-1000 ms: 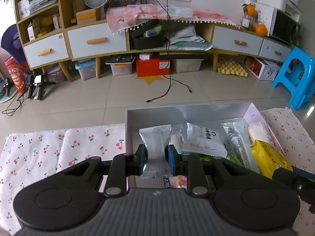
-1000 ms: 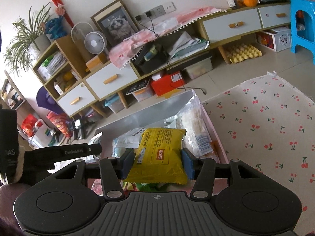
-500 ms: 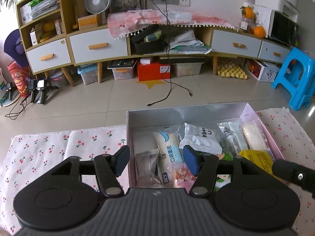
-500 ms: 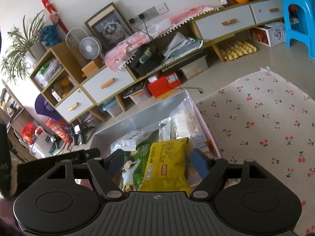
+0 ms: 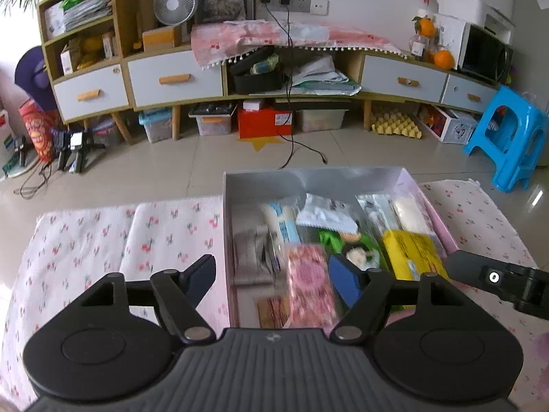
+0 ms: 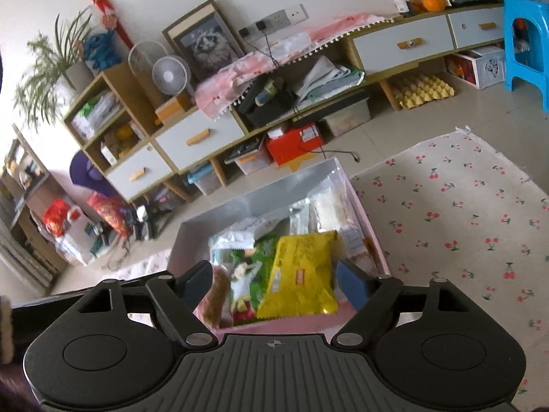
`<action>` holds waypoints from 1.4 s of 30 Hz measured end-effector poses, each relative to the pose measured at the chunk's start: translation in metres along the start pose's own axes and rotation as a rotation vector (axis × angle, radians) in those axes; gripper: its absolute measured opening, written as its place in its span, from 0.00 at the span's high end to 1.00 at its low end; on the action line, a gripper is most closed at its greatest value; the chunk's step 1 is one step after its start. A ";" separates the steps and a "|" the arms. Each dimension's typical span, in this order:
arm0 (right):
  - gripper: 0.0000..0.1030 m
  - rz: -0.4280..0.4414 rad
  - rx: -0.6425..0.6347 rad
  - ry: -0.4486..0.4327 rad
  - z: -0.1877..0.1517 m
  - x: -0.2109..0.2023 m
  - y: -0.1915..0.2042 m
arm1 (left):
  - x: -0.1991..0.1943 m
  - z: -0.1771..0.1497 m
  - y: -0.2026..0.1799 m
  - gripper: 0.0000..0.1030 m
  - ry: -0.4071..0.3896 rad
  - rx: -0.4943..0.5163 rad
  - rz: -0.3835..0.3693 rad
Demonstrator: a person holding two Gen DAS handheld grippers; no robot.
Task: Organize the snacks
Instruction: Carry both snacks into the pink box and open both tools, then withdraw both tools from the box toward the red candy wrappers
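1. Left wrist view: the left gripper [image 5: 272, 276] hangs over the near left part of a pink box with a silvery inside [image 5: 310, 180], its jaws wide apart and just now opening further, with nothing pressed between the pads.
2. Below and between its fingers lies a pink patterned packet [image 5: 308, 288], blurred, its print unreadable.
3. Beside that, toward the left wall of the box, lie a grey packet [image 5: 248, 252] and a white and blue packet [image 5: 283, 225]; their writing is too smeared to read.
4. Further back sits a white packet with dark print [image 5: 326, 213], characters not legible.
5. On the right side of the box lies the yellow packet [image 5: 410, 254], with clear-wrapped pale snacks [image 5: 408, 214] behind it.
6. Right wrist view: the right gripper [image 6: 272, 283] is likewise wide, its jaws having just been opening; the same yellow packet [image 6: 302, 274] lies loose in the box [image 6: 363, 219] between the fingers, untouched by the pads, with a small red label whose text cannot be made out.
7. To its left is a green packet with a cartoon figure [image 6: 248, 274].
8. The box rests on a cherry-print cloth [image 6: 463, 223].
9. The right gripper's tip [image 5: 497, 279] shows at the right edge of the left view.
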State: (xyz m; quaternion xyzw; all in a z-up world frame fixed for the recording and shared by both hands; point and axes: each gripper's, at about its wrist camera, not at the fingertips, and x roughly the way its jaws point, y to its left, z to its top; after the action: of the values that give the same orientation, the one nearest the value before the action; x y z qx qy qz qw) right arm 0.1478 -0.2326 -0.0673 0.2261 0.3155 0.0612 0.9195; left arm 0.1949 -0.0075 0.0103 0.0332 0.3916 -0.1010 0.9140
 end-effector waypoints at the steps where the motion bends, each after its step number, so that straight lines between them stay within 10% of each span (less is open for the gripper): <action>1: 0.20 -0.008 -0.016 0.004 0.000 -0.002 0.000 | -0.003 -0.003 0.000 0.29 0.005 -0.006 -0.003; 34: 0.12 -0.085 -0.365 0.092 -0.045 -0.044 -0.022 | -0.036 -0.097 0.002 0.05 0.170 -0.228 -0.134; 42: 0.12 -0.131 -0.248 0.188 -0.041 -0.025 -0.036 | -0.032 -0.099 -0.017 0.10 0.213 -0.342 -0.068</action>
State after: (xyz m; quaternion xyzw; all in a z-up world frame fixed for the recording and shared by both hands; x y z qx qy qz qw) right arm 0.1015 -0.2559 -0.0986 0.0831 0.4042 0.0603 0.9089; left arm 0.0993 -0.0054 -0.0347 -0.1252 0.4982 -0.0599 0.8559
